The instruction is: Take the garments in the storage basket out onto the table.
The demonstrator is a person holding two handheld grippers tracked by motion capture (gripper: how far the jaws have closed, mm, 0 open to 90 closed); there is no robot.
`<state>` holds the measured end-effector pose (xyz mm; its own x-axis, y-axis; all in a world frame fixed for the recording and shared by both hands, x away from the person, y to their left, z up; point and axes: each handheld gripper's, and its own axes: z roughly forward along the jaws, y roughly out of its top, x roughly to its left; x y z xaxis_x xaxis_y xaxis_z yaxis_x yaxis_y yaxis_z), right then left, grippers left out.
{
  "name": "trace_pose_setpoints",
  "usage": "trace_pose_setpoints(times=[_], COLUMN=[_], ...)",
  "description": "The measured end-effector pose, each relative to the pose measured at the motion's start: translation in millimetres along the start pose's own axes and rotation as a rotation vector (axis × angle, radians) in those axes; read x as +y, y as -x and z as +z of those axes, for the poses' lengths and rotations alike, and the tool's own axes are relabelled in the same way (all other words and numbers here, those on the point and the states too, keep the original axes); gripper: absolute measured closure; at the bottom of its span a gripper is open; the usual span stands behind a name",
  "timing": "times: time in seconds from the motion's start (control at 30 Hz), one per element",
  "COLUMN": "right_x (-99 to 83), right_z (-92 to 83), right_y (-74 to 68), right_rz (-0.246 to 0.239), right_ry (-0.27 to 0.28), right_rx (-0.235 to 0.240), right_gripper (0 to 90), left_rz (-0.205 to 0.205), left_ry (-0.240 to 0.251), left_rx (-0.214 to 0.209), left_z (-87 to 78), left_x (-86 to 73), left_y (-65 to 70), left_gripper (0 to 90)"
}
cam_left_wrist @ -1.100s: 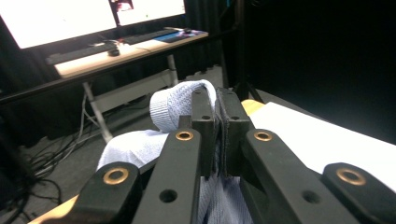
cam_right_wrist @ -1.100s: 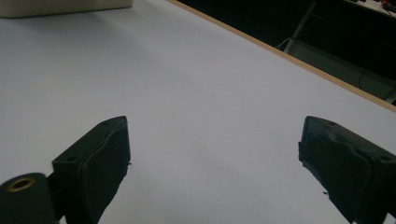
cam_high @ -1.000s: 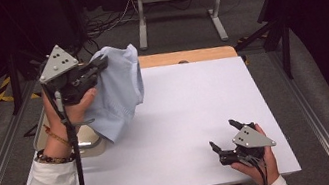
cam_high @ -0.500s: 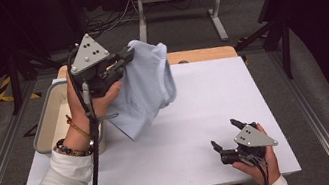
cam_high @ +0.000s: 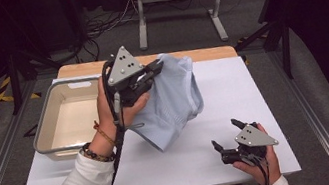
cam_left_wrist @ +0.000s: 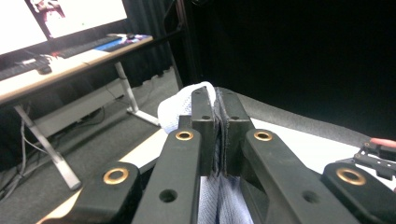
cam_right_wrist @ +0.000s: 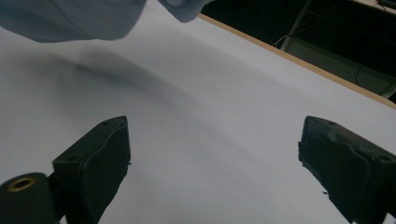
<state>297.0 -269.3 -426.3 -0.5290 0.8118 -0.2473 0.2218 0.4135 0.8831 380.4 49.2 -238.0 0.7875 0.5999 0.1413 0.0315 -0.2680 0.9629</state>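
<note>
We see a big white table top with a wooden strip along its far edge. On its left side sits a cream plastic tub with a grey rim. Part of the tub's near wall is hidden behind the person's left arm.

Above the middle of the table hangs a soft, light blue cloth garment. It is up in the air, just right of the tub. Its long side runs at a slant, from the top at the far side down to a corner that points at the near left. We cannot tell if that low corner touches the table. The folds make it hard to say what kind of garment it is.

The left gripper has its black jaws squeezed tight on the top edge of the garment.

The right gripper rests low at the near right of the table, well apart from the garment. Its jaws stand wide apart with bare table between them.
</note>
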Motion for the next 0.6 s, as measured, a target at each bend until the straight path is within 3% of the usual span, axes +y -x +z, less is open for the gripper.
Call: trace_pose_setpoints(times=[0.2, 0.6], right_x=[-0.5, -1.2], right_z=[1.0, 4.0], right_y=[0.0, -3.8], right_rz=[0.003, -0.017], right_ry=[-0.004, -0.025], right_rx=[0.004, 0.018], right_gripper=[9.5, 9.6], left_rz=[-0.021, -0.025], left_ry=[-0.026, -0.104], left_rx=[-0.016, -0.032], left_z=[14.2, 33.8], left_x=[-19.9, -57.3], left_y=[8.8, 17.7], left_gripper=[87.1, 86.8])
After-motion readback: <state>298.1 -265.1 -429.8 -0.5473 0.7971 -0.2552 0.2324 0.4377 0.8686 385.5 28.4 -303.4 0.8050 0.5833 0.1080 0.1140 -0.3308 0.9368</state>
